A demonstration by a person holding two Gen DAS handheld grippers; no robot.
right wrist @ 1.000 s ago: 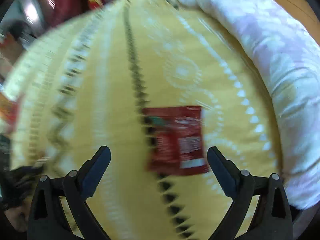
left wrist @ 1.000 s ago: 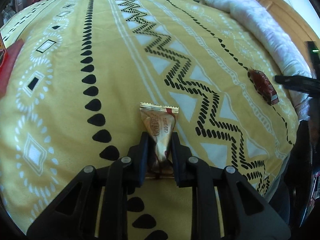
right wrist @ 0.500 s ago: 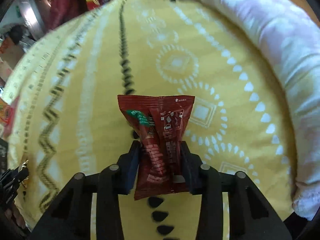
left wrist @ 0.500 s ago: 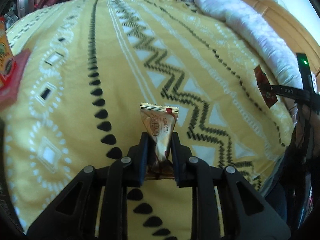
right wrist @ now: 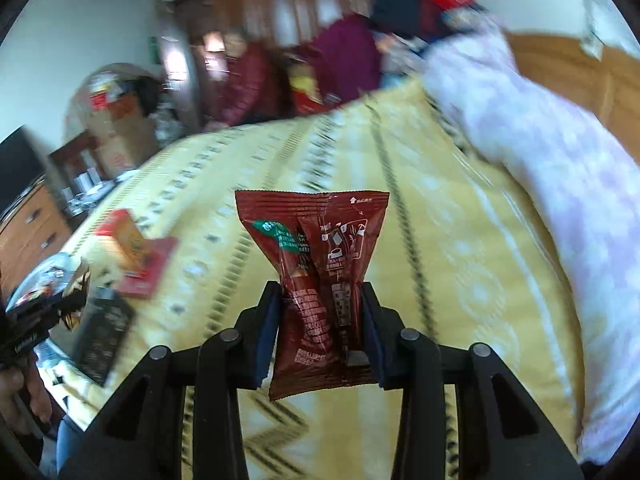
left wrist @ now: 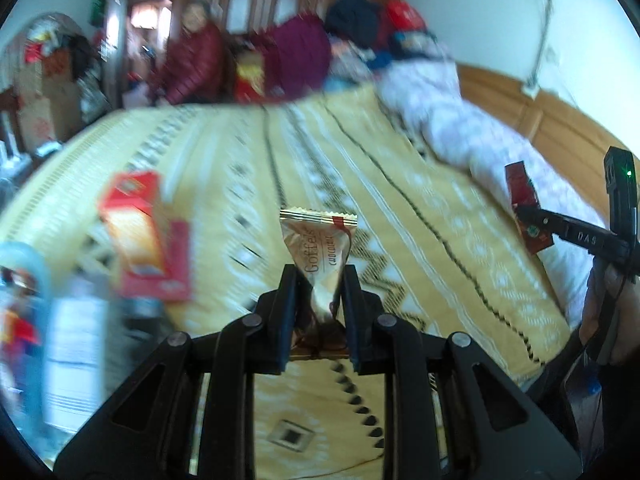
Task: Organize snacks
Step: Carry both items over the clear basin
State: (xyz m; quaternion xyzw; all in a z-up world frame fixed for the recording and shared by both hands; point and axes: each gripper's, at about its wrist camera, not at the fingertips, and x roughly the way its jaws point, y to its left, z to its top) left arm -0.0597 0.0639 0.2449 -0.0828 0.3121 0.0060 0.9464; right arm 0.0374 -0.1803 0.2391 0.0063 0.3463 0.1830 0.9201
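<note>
My left gripper (left wrist: 319, 276) is shut on a gold chocolate wafer packet (left wrist: 318, 248) and holds it above the yellow patterned bedspread (left wrist: 400, 216). My right gripper (right wrist: 320, 300) is shut on a dark red snack packet (right wrist: 316, 264), also lifted off the bed. The right gripper with its red packet (left wrist: 526, 208) shows at the right of the left wrist view. The left gripper (right wrist: 36, 316) shows at the left edge of the right wrist view.
A red and orange snack box (left wrist: 140, 232) lies on the bed to the left, with a black packet (right wrist: 102, 336) and other blurred snack packs (left wrist: 24, 300) near it. A white quilt (right wrist: 560, 168) runs along the right. Clothes pile at the bed's far end.
The right gripper closed on the red packet and lifted it. Both grippers have risen and tilted up, and swung left, bringing the snack box and the room into view.
</note>
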